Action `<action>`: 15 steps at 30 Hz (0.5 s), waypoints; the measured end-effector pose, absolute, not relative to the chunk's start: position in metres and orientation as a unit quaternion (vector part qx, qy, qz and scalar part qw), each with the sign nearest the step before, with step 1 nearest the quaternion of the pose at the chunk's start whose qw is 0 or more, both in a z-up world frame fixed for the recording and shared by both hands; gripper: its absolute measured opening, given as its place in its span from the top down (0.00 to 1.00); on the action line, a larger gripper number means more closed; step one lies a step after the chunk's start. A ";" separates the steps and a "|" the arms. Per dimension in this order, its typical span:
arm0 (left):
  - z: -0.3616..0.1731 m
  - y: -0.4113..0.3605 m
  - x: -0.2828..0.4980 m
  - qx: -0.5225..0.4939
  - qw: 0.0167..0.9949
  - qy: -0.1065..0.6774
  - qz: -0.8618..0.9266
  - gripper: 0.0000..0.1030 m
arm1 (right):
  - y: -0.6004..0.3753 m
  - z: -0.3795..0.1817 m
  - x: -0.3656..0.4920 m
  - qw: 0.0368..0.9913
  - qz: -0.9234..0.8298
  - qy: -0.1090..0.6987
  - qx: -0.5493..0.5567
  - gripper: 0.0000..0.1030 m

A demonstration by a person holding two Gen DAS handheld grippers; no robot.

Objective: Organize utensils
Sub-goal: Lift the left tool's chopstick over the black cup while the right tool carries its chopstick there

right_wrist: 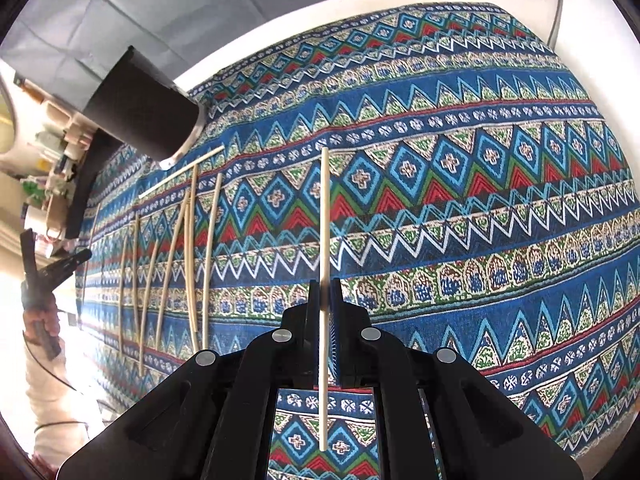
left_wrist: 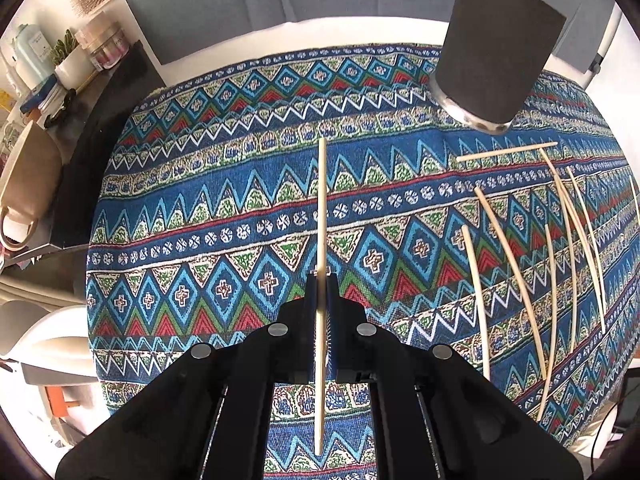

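Observation:
Each gripper holds one pale wooden chopstick above the patterned tablecloth. My left gripper (left_wrist: 321,280) is shut on a chopstick (left_wrist: 321,208) that sticks out past the fingertips and back under the camera. My right gripper (right_wrist: 325,286) is likewise shut on a chopstick (right_wrist: 325,216). Several loose chopsticks (left_wrist: 516,264) lie on the cloth to the right in the left wrist view, and the same loose chopsticks (right_wrist: 188,248) lie to the left in the right wrist view. A dark cylindrical holder (left_wrist: 492,52) stands beyond them; the holder (right_wrist: 140,112) shows at upper left in the right wrist view.
The blue, red and green tablecloth (left_wrist: 224,200) covers a white round table (left_wrist: 248,44). A cluttered black shelf (left_wrist: 60,80) with bottles and a hairbrush sits left of the table. A person's hand (right_wrist: 40,320) with the other gripper shows at the left edge.

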State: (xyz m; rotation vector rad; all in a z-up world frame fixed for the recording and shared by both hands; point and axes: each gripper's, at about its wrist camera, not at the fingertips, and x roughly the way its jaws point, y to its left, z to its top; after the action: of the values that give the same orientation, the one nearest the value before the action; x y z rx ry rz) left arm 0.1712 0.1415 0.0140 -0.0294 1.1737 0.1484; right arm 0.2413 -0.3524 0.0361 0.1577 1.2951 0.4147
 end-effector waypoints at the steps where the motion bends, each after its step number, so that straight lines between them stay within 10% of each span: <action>1: 0.020 0.140 0.172 -0.018 0.833 0.549 0.067 0.95 | -0.349 0.040 0.244 0.776 0.196 0.595 0.073 0.96; 15: 0.119 0.125 0.182 -0.017 0.887 0.456 0.074 0.95 | -0.314 0.131 0.253 0.818 0.255 0.512 0.067 0.96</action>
State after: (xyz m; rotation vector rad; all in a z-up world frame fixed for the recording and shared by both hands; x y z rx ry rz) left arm 0.1825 0.1253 0.1188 -0.0358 0.9476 0.1532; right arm 0.2529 -0.3139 0.1310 0.1422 1.0910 0.5427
